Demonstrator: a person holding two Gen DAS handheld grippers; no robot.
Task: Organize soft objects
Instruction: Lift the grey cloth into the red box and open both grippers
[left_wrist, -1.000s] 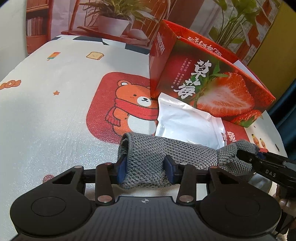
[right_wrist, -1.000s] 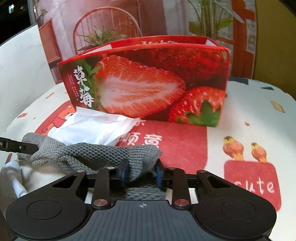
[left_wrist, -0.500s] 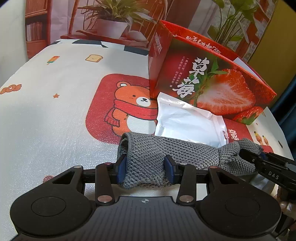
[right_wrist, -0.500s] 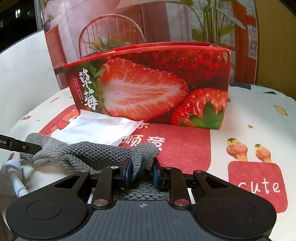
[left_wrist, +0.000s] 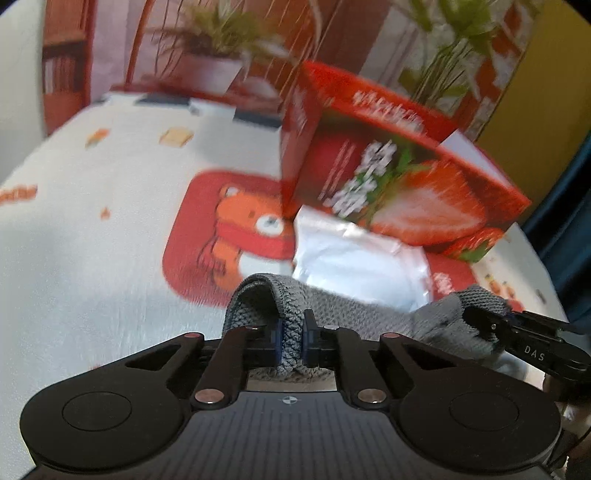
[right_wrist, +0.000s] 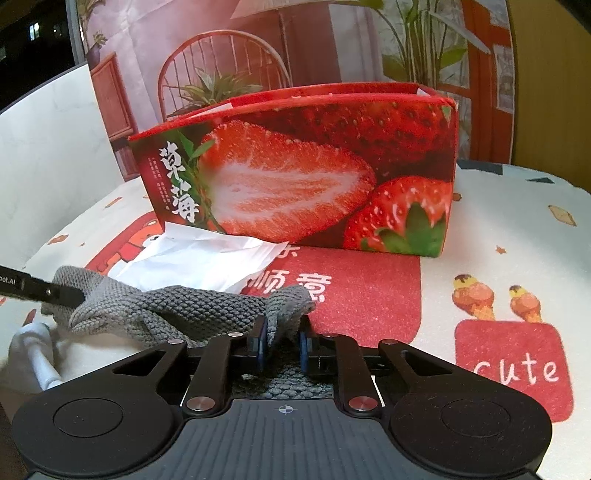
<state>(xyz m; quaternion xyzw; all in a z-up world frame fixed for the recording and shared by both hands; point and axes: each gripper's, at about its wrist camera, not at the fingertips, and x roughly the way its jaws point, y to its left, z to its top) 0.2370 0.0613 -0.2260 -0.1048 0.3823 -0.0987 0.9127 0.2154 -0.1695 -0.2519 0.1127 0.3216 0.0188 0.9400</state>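
Note:
A grey knitted cloth (left_wrist: 354, 317) is stretched between my two grippers, a little above the table. My left gripper (left_wrist: 291, 341) is shut on its left end, which bunches between the pads. My right gripper (right_wrist: 282, 341) is shut on its right end (right_wrist: 284, 306). The right gripper also shows in the left wrist view (left_wrist: 517, 332), and the left gripper's finger shows in the right wrist view (right_wrist: 40, 290). A white soft pouch (right_wrist: 199, 258) lies on the table behind the cloth, against the red strawberry box (right_wrist: 306, 177).
The open-topped strawberry box (left_wrist: 406, 173) stands on a cartoon-print tablecloth (left_wrist: 92, 240). A white object (right_wrist: 33, 350) lies at the near left of the right wrist view. Potted plants stand behind the table.
My left gripper has closed from wide around the cloth to a tight pinch on it. Both views have risen and the left one is blurred by motion. The right grip is unchanged.

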